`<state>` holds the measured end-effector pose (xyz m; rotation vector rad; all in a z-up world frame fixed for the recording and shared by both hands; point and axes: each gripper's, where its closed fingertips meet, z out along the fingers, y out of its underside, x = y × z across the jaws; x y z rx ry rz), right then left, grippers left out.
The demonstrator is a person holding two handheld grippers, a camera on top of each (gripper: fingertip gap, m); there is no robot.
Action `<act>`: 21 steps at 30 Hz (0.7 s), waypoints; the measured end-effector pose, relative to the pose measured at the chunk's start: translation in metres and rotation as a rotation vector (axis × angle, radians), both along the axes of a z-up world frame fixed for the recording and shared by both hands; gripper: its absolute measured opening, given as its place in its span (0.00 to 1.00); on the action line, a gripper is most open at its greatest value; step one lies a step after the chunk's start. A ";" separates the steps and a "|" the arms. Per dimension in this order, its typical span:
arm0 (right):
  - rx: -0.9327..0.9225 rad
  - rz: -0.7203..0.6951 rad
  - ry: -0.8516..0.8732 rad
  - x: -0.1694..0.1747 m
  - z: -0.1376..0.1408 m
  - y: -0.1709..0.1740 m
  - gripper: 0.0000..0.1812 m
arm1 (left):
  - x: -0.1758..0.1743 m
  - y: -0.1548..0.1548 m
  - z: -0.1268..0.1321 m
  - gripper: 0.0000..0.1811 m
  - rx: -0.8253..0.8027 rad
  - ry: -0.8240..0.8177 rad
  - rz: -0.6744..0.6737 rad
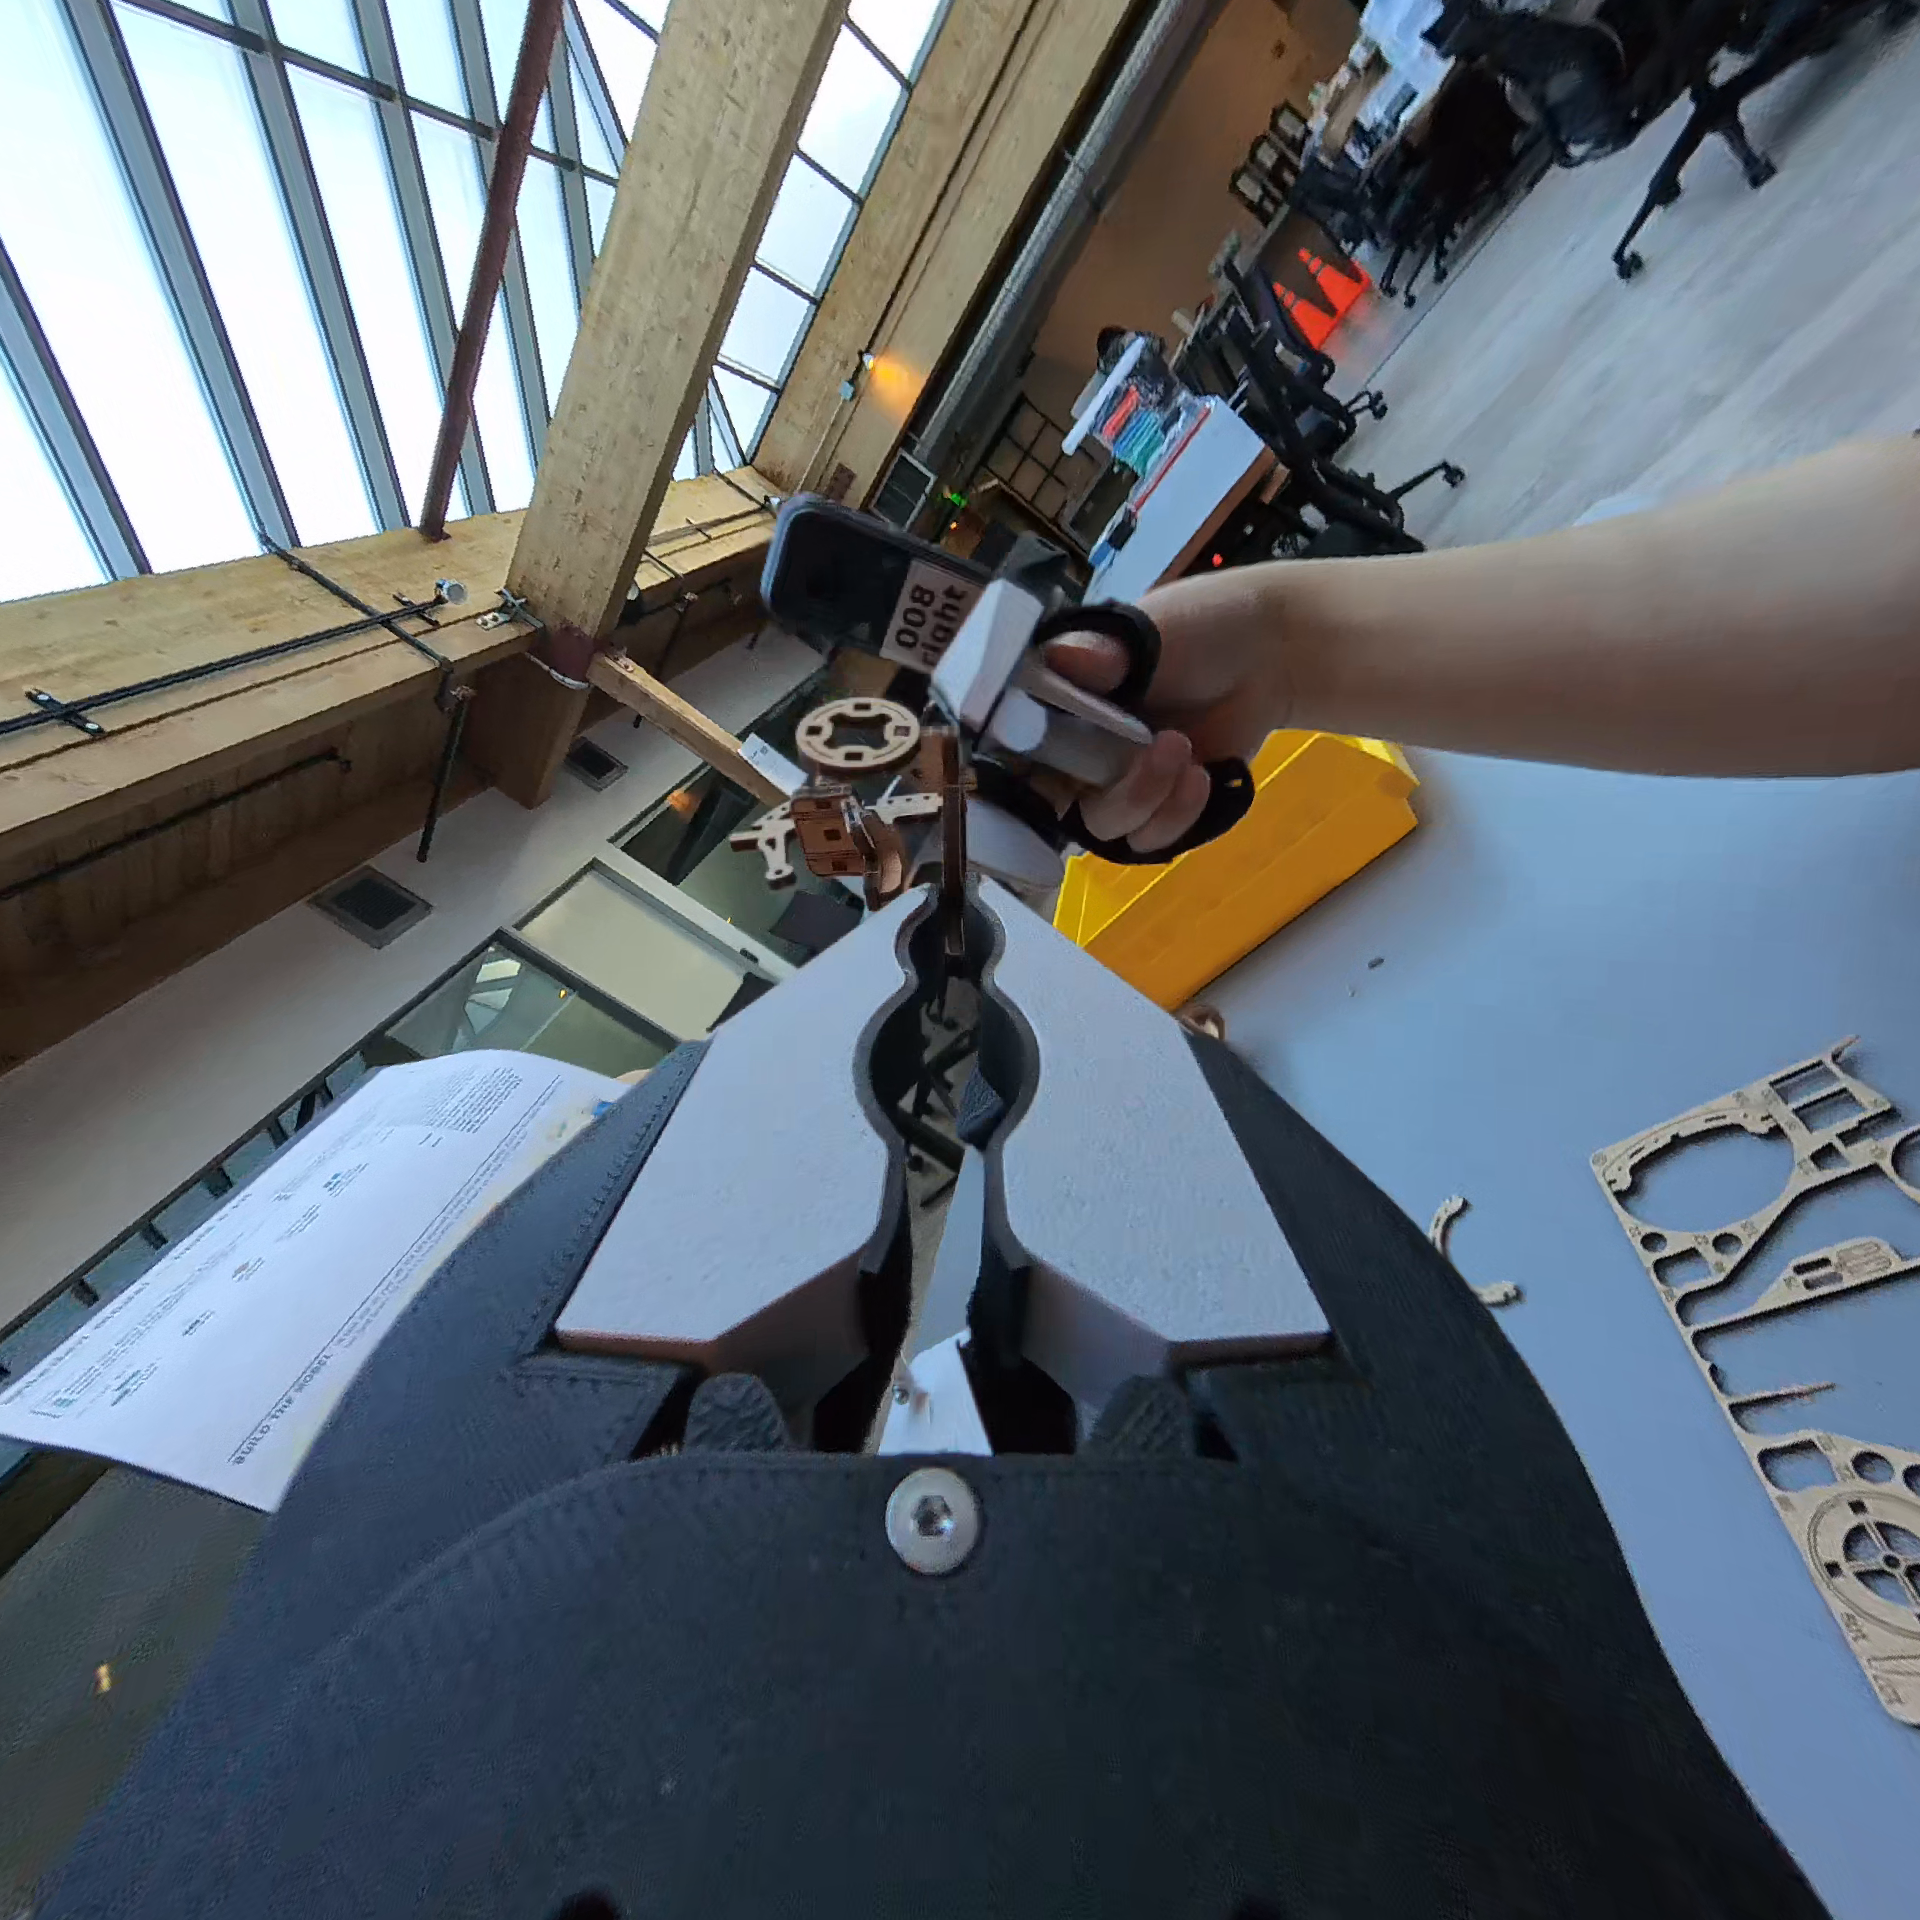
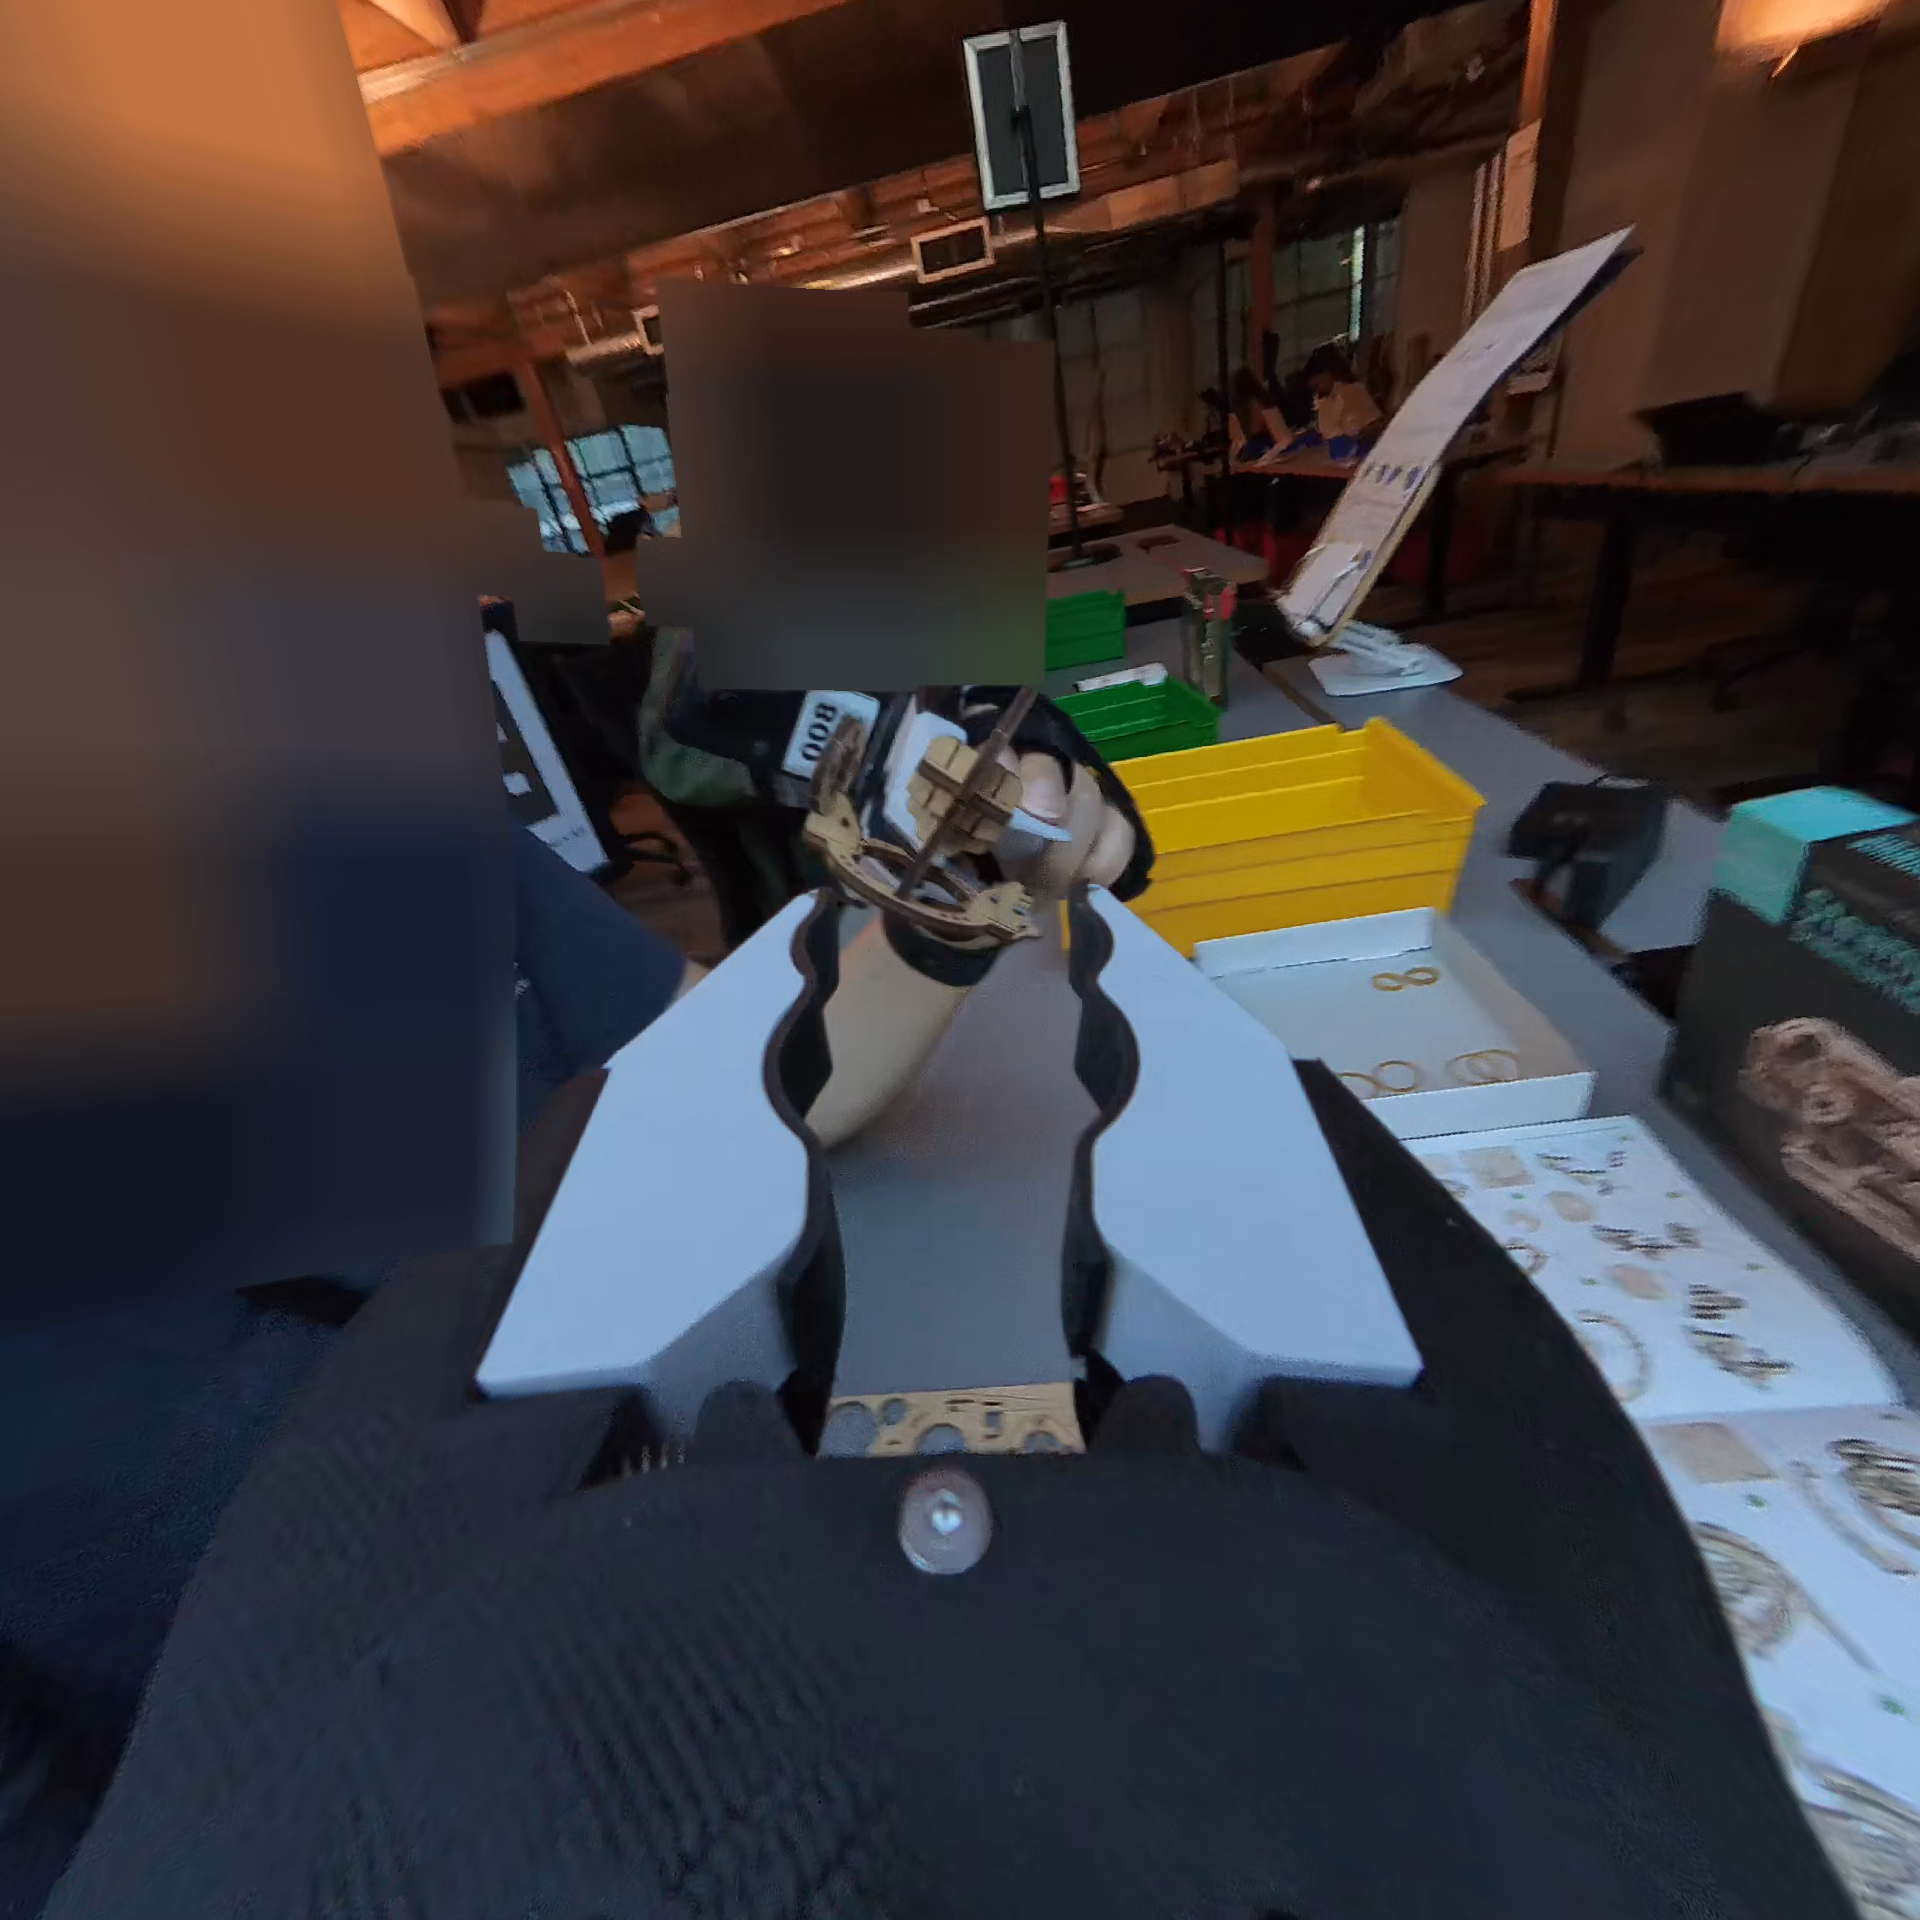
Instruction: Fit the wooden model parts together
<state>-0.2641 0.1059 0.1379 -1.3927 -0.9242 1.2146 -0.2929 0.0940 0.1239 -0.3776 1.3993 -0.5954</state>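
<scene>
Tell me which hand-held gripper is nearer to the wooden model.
Left: the left hand-held gripper clamps the wooden model; the right hand-held gripper is open beside it.

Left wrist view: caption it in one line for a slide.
Left claw shut on a thin piece of the wooden model, held above the table, with the right claw just beyond it.

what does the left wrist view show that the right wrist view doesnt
Only the left wrist view shows the left gripper shut on the wooden model, the laser-cut wooden sheet lying on the table, and the skylight overhead.

Only the right wrist view shows the right gripper open and empty, the white tray with gold rings, the green bins and the illustrated sheets.

Both show the wooden model, the yellow bin and the propped instruction page.
</scene>
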 end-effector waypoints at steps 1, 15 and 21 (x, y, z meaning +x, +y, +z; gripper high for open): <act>0.084 -0.059 -0.032 0.000 0.001 0.004 0.30 | -0.003 -0.001 0.003 0.00 -0.015 -0.010 -0.018; 0.754 -0.281 -0.325 -0.026 0.007 -0.016 0.31 | -0.016 -0.016 -0.004 0.00 -0.067 0.108 -0.116; 0.816 -0.275 -0.377 -0.032 0.000 -0.017 0.26 | -0.015 -0.019 -0.007 0.00 -0.062 0.131 -0.128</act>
